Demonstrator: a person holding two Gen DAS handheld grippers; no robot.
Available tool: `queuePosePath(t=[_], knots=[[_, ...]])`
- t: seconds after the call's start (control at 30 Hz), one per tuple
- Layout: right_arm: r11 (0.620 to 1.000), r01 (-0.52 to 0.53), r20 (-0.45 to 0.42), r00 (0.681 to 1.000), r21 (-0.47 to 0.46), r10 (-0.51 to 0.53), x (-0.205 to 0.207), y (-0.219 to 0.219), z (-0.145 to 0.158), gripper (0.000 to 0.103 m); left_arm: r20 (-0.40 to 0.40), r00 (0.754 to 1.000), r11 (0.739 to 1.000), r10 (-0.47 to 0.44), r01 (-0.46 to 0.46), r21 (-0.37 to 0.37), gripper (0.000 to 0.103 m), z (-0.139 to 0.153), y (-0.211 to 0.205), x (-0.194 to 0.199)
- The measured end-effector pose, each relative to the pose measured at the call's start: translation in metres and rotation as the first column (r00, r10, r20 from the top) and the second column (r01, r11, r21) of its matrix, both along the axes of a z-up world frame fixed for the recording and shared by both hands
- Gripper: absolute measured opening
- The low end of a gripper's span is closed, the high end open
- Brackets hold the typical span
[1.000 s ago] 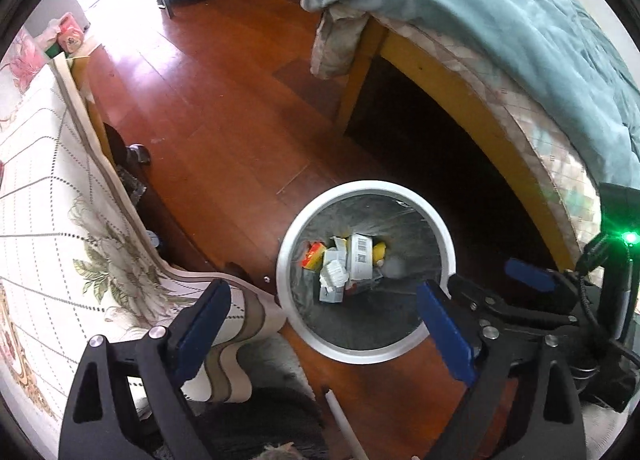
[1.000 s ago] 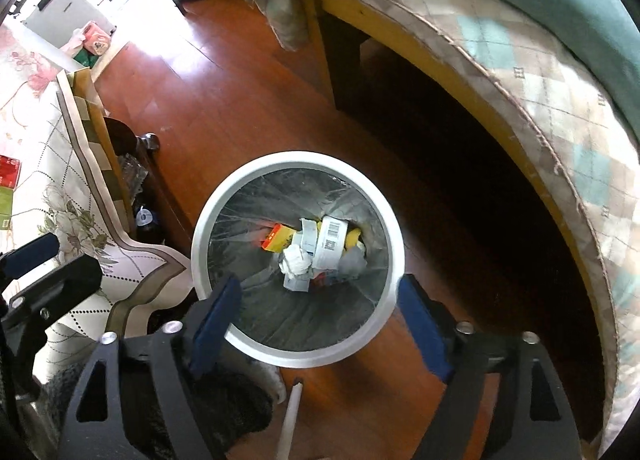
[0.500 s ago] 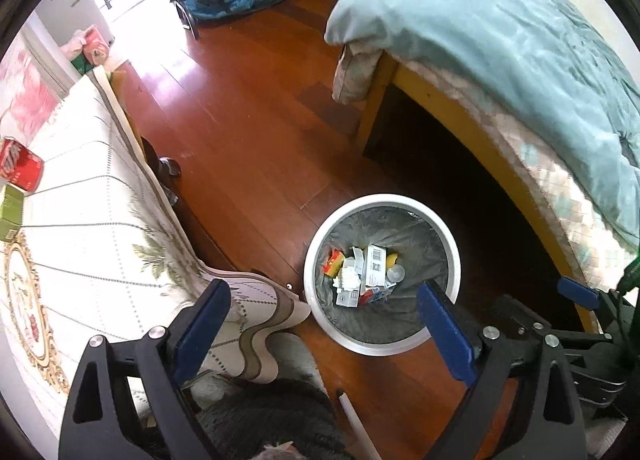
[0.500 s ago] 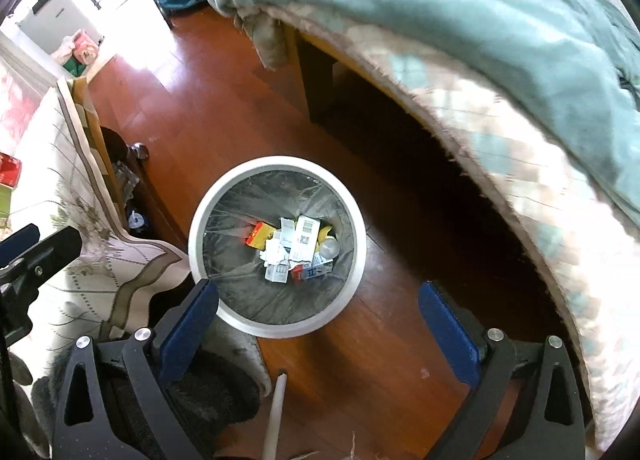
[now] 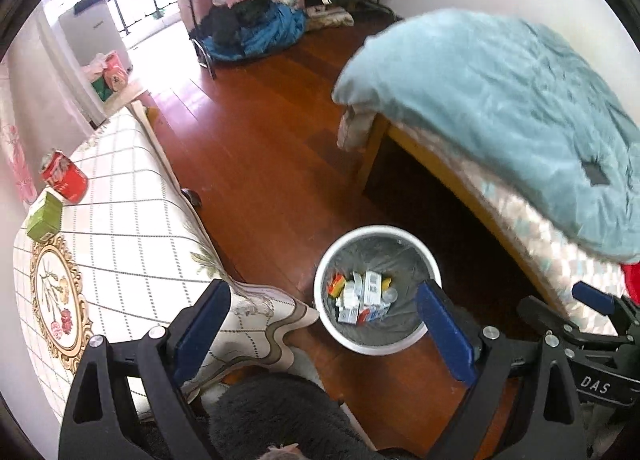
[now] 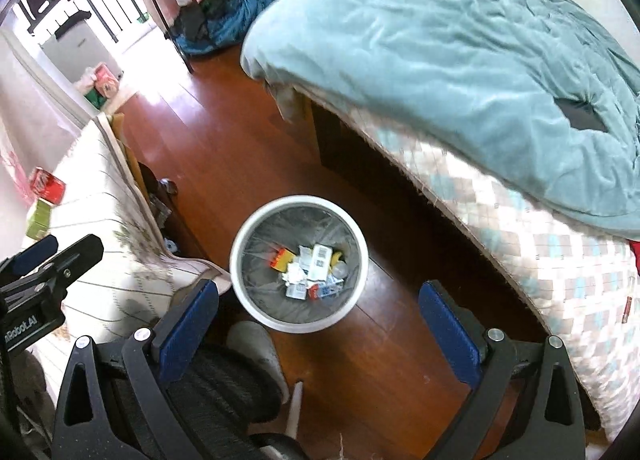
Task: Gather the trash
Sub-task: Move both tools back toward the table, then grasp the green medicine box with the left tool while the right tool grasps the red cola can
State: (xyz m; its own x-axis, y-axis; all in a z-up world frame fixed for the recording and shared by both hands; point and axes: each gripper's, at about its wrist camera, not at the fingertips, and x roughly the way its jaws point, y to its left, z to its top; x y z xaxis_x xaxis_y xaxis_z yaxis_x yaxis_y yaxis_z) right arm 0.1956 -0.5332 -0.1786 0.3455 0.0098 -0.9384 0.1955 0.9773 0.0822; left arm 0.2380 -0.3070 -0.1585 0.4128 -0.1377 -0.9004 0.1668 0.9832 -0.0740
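Note:
A white round bin (image 5: 360,349) (image 6: 298,201) with a grey liner stands on the wooden floor. It holds several bits of trash (image 5: 366,296) (image 6: 314,266): small boxes and wrappers. My left gripper (image 5: 322,300) hangs high above the bin's left side, open, with nothing between its blue pads. My right gripper (image 6: 319,296) hangs high above the bin too, open wide and empty. A red drink can (image 5: 64,176) (image 6: 46,184) lies on its side on the table at left. A small green box (image 5: 45,216) (image 6: 38,216) sits beside it.
A table (image 5: 132,220) with a checked flowered cloth is at left, its corner close to the bin. A bed (image 5: 500,108) (image 6: 460,60) with a teal blanket fills the right. Clothes and bags lie at the far end of the floor. Dark furry slippers are below the grippers.
Both grippers have risen away from the bin, which looks smaller now. The right jaws spread a little wider. The table top with the can and green box has come into view.

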Motion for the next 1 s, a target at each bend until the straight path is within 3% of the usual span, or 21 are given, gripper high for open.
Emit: queuePosePath(t=[0.27,0.37,0.43,0.53,0.63,0.77,0.9,1.0], knots=[[0.998,-0.054,0.061,0.997,0.025,0.052,0.024,0.051,0.036,0.102,0.070,0.986,0.989,0.150,-0.149,-0.012,0.095,0.022,0.069,0.010],[0.990,-0.135,0.066,0.989,0.029,0.133,0.049,0.096,0.036,0.102,0.073,0.963,0.966,0.258,-0.260,0.015,0.095,0.011,0.118,0.019],[0.976,-0.213,0.068,0.975,0.039,0.210,0.069,0.140,0.033,0.102,0.060,0.934,0.934,0.352,-0.355,0.047,0.095,-0.006,0.160,0.024],[0.934,-0.354,0.080,0.934,0.058,0.349,0.102,0.220,0.021,0.102,0.035,0.856,0.852,0.515,-0.516,0.094,0.095,-0.038,0.237,0.026],[0.878,-0.472,0.097,0.881,0.081,0.464,0.130,0.299,0.006,0.102,0.006,0.743,0.733,0.670,-0.662,0.153,0.095,-0.077,0.322,0.021],[0.786,-0.612,0.125,0.790,0.088,0.601,0.171,0.419,-0.022,0.102,-0.003,0.613,0.597,0.790,-0.768,0.233,0.095,-0.119,0.404,0.016],[0.722,-0.691,0.153,0.718,0.040,0.679,0.209,0.523,-0.050,0.102,-0.027,0.533,0.519,0.846,-0.808,0.279,0.095,-0.154,0.460,0.008],[0.701,-0.713,0.159,0.692,-0.002,0.704,0.234,0.580,-0.073,0.102,-0.023,0.517,0.501,0.855,-0.815,0.291,0.095,-0.167,0.476,0.007]])
